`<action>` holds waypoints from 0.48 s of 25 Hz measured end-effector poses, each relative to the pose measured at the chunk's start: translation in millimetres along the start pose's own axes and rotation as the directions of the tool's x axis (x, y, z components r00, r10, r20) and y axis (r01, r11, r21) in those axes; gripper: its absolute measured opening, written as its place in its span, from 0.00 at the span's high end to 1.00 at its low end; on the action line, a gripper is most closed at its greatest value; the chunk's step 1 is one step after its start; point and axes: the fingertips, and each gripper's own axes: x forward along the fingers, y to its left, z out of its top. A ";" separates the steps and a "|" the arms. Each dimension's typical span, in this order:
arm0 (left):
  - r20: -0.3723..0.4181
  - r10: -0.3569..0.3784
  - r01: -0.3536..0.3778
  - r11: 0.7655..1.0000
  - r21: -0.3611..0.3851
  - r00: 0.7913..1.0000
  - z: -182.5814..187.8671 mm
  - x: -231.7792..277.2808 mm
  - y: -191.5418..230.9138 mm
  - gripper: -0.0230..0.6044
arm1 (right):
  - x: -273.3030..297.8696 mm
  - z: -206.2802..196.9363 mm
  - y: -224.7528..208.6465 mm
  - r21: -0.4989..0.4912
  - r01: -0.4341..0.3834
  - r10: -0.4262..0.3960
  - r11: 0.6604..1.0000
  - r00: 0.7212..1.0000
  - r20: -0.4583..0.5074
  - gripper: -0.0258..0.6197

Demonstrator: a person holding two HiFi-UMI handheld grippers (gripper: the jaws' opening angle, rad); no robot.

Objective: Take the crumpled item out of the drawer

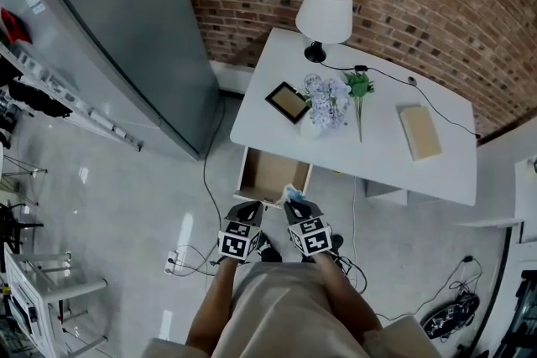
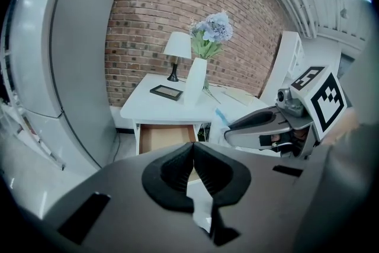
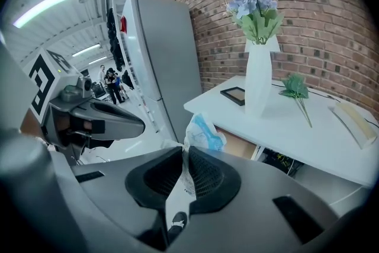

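Observation:
The crumpled item (image 3: 204,132), a white and blue wrapper, sticks up from my right gripper (image 3: 182,154), which is shut on its lower edge. In the head view the crumpled item (image 1: 293,193) hangs just outside the front of the open drawer (image 1: 270,176) of the white table (image 1: 377,155). What shows of the drawer's brown floor (image 2: 163,138) is bare. My left gripper (image 2: 193,148) is shut with nothing between its pads. It hovers beside the right gripper (image 1: 295,204), in front of the drawer, with the left gripper (image 1: 249,207) a little to the left.
On the table stand a white lamp (image 1: 324,12), a picture frame (image 1: 288,101), a vase of pale blue flowers (image 1: 323,105), a green sprig (image 1: 359,88) and a tan box (image 1: 419,131). A tall grey cabinet (image 1: 126,38) stands left. Cables and a power strip (image 1: 174,262) lie on the floor.

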 end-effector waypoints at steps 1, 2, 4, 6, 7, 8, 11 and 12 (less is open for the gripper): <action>0.000 0.000 0.000 1.000 0.001 1.000 -0.2 -0.6 -0.5 0.94 | 0.0 0.0 1.5 -0.001 -0.001 0.001 1.000 1.000 0.002 0.87; 0.001 0.001 -0.001 1.000 -0.001 1.000 0.0 -1.4 -0.1 0.94 | 0.3 0.8 3.5 -0.002 -0.004 0.004 1.000 1.000 0.006 0.87; 0.006 0.004 -0.004 1.000 -0.006 1.000 1.2 -3.2 1.8 0.94 | 1.0 3.9 7.6 -0.005 -0.013 0.013 1.000 1.000 0.015 0.88; 0.009 0.003 -0.003 1.000 -0.006 1.000 2.2 -3.7 1.8 0.94 | 0.7 6.8 9.5 -0.008 -0.018 0.019 1.000 1.000 0.022 0.88; 0.008 0.002 -0.002 1.000 -0.005 1.000 1.8 -3.8 1.2 0.94 | 0.4 7.5 9.9 -0.009 -0.018 0.019 1.000 1.000 0.025 0.89; 0.007 0.001 -0.001 1.000 -0.004 1.000 0.8 -4.0 0.9 0.94 | 0.1 7.9 10.2 -0.010 -0.017 0.017 1.000 0.999 0.027 0.89; 0.005 0.000 0.001 1.000 -0.006 1.000 -1.5 -4.7 1.2 0.94 | -0.5 8.6 10.1 -0.015 -0.007 0.007 1.000 0.999 0.032 0.89; 0.005 0.000 0.000 1.000 -0.007 1.000 -1.8 -4.7 1.4 0.94 | -0.9 8.4 9.8 -0.016 -0.004 0.005 1.000 0.999 0.032 0.89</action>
